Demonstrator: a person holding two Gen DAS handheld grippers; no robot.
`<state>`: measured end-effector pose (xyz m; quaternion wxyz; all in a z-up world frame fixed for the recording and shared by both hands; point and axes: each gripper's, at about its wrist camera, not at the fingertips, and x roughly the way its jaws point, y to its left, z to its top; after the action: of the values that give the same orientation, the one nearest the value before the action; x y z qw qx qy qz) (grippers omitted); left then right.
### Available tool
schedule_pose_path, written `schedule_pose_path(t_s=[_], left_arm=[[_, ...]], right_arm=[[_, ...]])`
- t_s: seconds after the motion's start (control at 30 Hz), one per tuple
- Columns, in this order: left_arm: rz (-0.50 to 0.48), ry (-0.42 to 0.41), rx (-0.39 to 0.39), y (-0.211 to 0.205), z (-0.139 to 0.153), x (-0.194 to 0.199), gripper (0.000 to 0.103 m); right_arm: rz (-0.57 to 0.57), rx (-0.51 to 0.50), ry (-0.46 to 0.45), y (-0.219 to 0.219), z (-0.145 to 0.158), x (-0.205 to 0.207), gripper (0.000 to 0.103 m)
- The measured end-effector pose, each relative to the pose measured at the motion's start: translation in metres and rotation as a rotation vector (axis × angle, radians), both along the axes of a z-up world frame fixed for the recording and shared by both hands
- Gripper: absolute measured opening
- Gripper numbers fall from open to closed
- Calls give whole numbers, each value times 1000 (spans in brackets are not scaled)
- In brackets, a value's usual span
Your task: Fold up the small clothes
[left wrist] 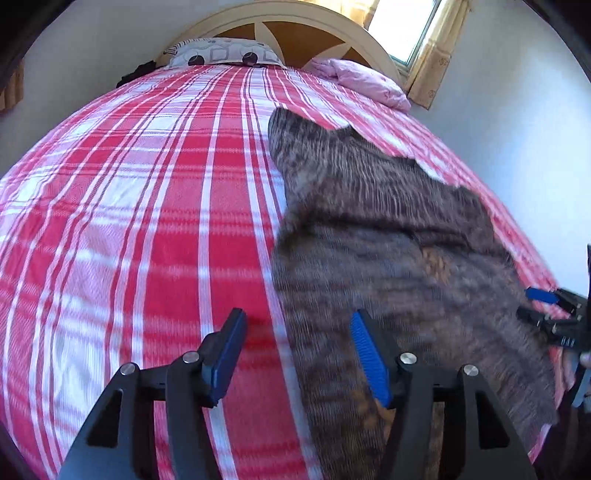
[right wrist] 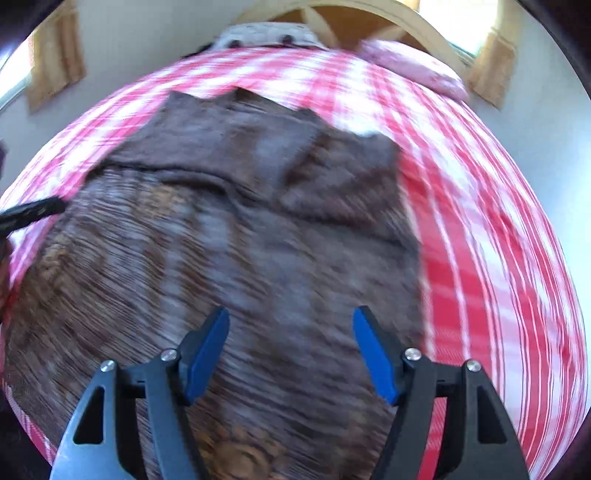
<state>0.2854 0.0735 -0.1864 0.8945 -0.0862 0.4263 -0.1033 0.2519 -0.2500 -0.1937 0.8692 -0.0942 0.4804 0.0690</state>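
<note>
A brown-grey striped knit garment (left wrist: pixel 388 236) lies spread on the red and white plaid bed; it fills the right wrist view (right wrist: pixel 240 229), which is motion blurred. My left gripper (left wrist: pixel 299 350) is open and empty, straddling the garment's left edge near its lower end. My right gripper (right wrist: pixel 291 343) is open and empty, above the garment's lower middle. The right gripper also shows at the right edge of the left wrist view (left wrist: pixel 554 314), at the garment's right side. A dark finger of the left gripper (right wrist: pixel 33 212) shows at the left edge of the right wrist view.
The plaid bedspread (left wrist: pixel 147 203) covers the whole bed. A patterned pillow (left wrist: pixel 225 53) and a pink pillow (left wrist: pixel 362 81) lie by the arched headboard (left wrist: pixel 295 26). A curtained window (left wrist: pixel 413 29) is at the far right; white walls surround the bed.
</note>
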Motion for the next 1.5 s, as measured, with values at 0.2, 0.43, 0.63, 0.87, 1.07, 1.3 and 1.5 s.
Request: schedule_pose_path(t_s=[0.2, 0.43, 0.63, 0.87, 1.07, 1.3, 1.5], left_arm=[[-8, -25, 72, -16, -1, -25, 60], [2, -27, 77, -18, -4, -26, 60], [-9, -32, 39, -15, -6, -27, 67], [-29, -32, 54, -21, -7, -26, 72], [-35, -31, 84, -24, -9, -26, 73], [-36, -34, 79, -24, -8, -27, 73], [-22, -23, 39, -15, -4, -41, 73]], right_arm=[[-142, 87, -53, -39, 13, 11, 44], [-238, 242, -92, -74, 47, 96, 47], [-272, 332, 18, -87, 26, 166, 55], [-333, 386, 58, -106, 0, 193, 9], [-358, 423, 49, -123, -14, 192, 12], [-380, 286, 9, -126, 4, 172, 17], [-332, 351, -15, -141, 27, 120, 58]])
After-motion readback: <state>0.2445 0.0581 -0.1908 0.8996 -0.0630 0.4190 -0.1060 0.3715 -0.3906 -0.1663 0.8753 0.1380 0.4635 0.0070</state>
